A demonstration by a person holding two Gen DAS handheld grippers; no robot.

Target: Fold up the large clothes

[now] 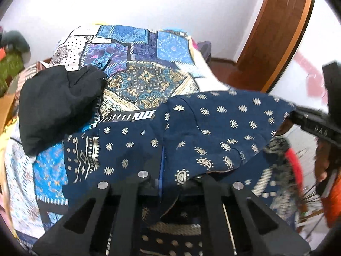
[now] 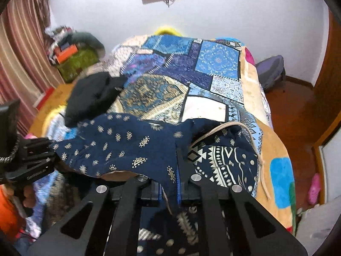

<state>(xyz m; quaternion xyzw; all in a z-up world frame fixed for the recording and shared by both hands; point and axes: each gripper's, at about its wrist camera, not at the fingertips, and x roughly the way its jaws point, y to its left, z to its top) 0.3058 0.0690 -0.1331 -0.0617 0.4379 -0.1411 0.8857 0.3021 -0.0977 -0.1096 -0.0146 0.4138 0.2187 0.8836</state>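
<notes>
A navy garment (image 1: 213, 128) with gold paisley print and a geometric border hangs stretched between both grippers above the bed. My left gripper (image 1: 162, 162) is shut on one part of its edge, and the cloth drapes over the fingers and hides their tips. My right gripper (image 2: 178, 166) is shut on the garment (image 2: 132, 145) near its patterned waistband, where a beige drawstring (image 2: 253, 140) trails off. In the left wrist view the right gripper (image 1: 296, 115) pinches the cloth at the right. In the right wrist view the left gripper (image 2: 51, 153) pinches it at the left.
A patchwork bedspread (image 1: 149, 49) covers the bed. A folded black garment (image 1: 59, 102) lies on its left side. A pile of things (image 2: 70, 51) sits beside the striped curtain (image 2: 23, 49). A wooden door (image 1: 275, 32) and red-brown floor (image 2: 294, 128) lie to the right.
</notes>
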